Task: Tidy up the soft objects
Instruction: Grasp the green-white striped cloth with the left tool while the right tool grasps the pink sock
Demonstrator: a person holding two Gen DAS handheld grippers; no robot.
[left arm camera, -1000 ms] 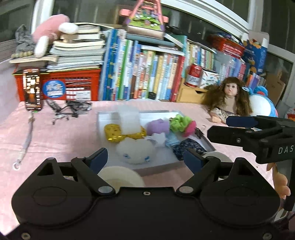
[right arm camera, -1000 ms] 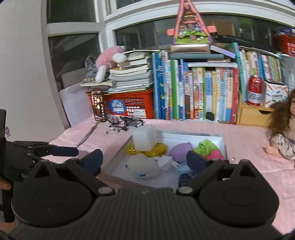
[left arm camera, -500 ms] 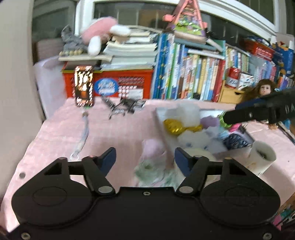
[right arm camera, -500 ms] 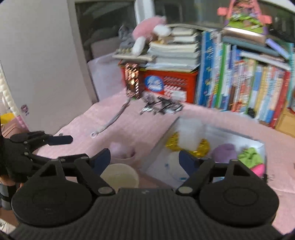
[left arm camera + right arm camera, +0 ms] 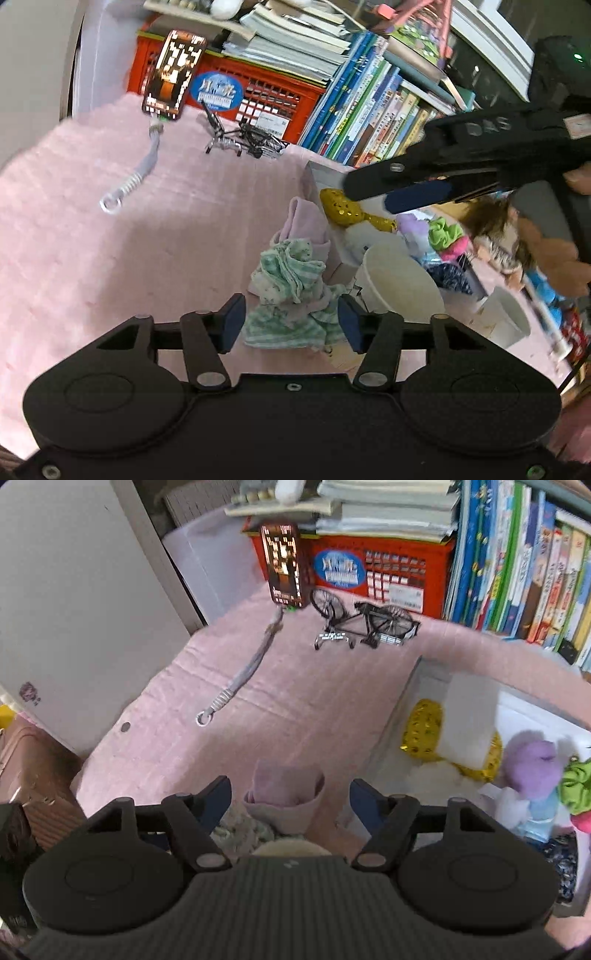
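Note:
A crumpled green-and-white cloth (image 5: pixel 288 295) lies on the pink tablecloth with a lilac sock (image 5: pixel 306 229) leaning on it, just left of the white tray (image 5: pixel 325 173). My left gripper (image 5: pixel 290 325) is open, its fingers on either side of the cloth's near edge. My right gripper (image 5: pixel 290 801) is open and hovers over the lilac sock (image 5: pixel 284 794); it also shows in the left wrist view (image 5: pixel 417 188) above the tray. The tray (image 5: pixel 417 675) holds a gold bow (image 5: pixel 423 727), a white block (image 5: pixel 467 720), a purple plush (image 5: pixel 532 760) and a green scrunchie (image 5: pixel 578 786).
A white paper cup (image 5: pixel 402 280) stands close right of the cloth, another cup (image 5: pixel 506 317) further right. A phone (image 5: pixel 284 565), a keyring strap (image 5: pixel 240 679) and a model bicycle (image 5: pixel 364 624) lie at the back by a red crate (image 5: pixel 373 572) and books (image 5: pixel 524 561). A doll (image 5: pixel 495 229) lies right.
Both grippers have swung left and down, from facing the tray to the cloth and sock beside it. The right gripper now hangs above the tray's left end.

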